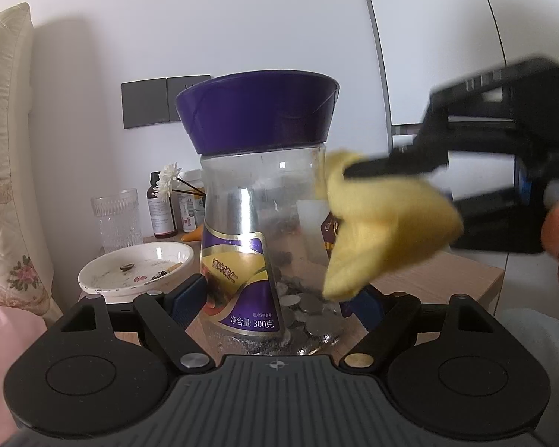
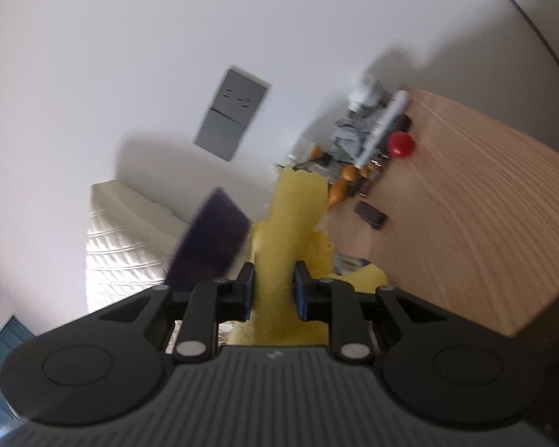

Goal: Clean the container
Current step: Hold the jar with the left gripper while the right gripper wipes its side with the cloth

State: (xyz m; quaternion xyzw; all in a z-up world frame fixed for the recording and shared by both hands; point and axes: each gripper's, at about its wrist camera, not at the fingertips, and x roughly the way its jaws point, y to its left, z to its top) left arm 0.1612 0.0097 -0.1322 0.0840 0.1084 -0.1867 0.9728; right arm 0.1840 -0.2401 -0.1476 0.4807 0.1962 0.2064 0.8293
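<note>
- Standing upright between the left gripper's (image 1: 275, 298) blue-padded fingers (image 1: 184, 298), a clear jar (image 1: 257, 242) with a flared purple lid (image 1: 257, 111) is clamped at its lower body, above the near part of a wooden bedside table (image 1: 439, 275).
- Coins lie in the bottom of the jar, and a purple and yellow label wraps its front.
- The right gripper (image 2: 273, 290) comes in from the right, its fingers pinched shut on a yellow cloth (image 1: 376, 231).
- That cloth hangs against the jar's right side, just under the lid; the motion blur hides exactly where they touch.
- On the left of the table sit a white dish (image 1: 134, 268) with scraps in it, a ribbed drinking glass (image 1: 117, 219) behind it, and a dark brown bottle (image 1: 160, 208) farther back.
- A grey switch plate (image 1: 149, 102) is on the far wall.
</note>
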